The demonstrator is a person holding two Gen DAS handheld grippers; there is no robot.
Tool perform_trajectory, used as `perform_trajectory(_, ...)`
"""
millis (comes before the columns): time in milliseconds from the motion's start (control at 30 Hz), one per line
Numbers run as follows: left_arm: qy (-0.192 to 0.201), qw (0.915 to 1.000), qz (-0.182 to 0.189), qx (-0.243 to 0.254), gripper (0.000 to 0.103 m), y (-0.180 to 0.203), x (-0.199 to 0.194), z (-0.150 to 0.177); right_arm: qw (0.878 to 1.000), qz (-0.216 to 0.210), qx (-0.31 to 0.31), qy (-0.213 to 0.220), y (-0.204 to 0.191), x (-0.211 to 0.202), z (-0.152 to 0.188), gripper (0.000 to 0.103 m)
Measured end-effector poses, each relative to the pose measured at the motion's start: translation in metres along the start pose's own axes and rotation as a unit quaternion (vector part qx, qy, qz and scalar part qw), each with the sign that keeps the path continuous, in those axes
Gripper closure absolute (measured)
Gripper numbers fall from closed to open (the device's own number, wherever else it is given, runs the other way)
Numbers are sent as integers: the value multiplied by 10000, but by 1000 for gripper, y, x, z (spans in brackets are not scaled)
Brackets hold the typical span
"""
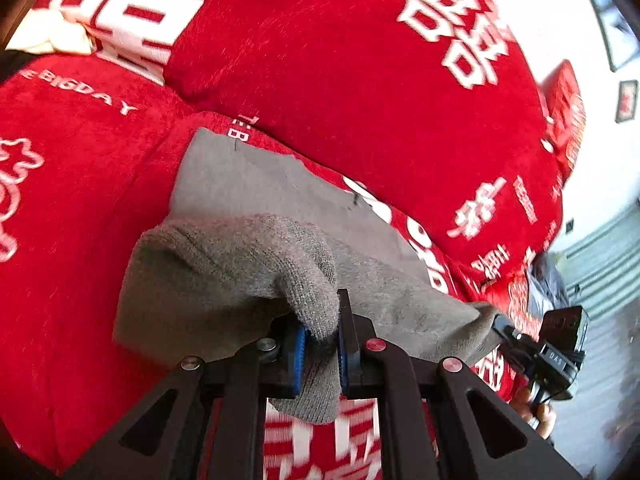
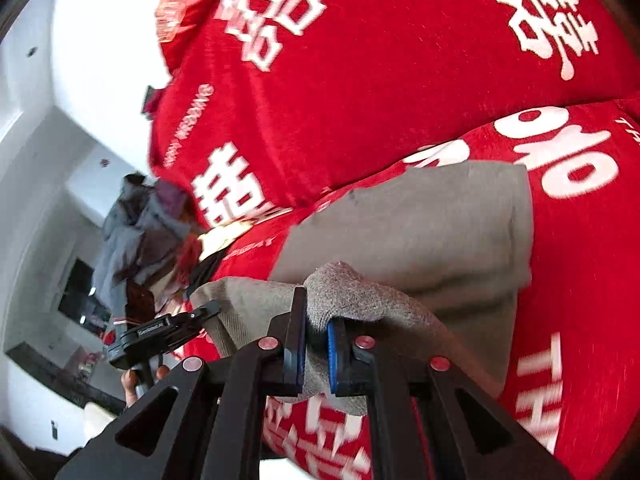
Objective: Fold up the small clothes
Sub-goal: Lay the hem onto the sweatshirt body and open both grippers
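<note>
A small grey knit garment (image 1: pixel 256 200) lies on red bedding with white lettering; it also shows in the right wrist view (image 2: pixel 420 224). My left gripper (image 1: pixel 322 320) is shut on one near corner of it, with bunched grey knit between the blue pads. My right gripper (image 2: pixel 316 312) is shut on the other near corner. Both hold the near edge lifted over the flat far part. The right gripper shows in the left wrist view (image 1: pixel 504 326), and the left gripper shows in the right wrist view (image 2: pixel 208 312).
Large red cushions (image 1: pixel 360 80) with white characters rise just behind the garment. A pile of dark clothes (image 2: pixel 140 232) lies at the left in the right wrist view. White walls and a floor lie beyond the bed edge.
</note>
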State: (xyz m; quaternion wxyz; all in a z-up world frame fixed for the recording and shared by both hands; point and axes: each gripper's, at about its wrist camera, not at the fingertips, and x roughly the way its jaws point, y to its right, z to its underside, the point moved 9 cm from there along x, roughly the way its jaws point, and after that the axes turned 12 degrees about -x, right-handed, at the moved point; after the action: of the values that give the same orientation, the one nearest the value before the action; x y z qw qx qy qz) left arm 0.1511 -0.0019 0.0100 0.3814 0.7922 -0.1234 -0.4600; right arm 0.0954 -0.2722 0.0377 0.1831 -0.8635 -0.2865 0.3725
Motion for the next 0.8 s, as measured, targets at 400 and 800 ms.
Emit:
perform_trajectory(400, -779, 9915, -141, -1036, 40, -51, 80, -43, 9894, 770, 1033, -669, 105, 66, -6, 87)
perform_trajectory(800, -678, 9953, 51, -690, 0, -53, 31, 8, 9970, 435, 402, -496, 58, 27, 44, 35)
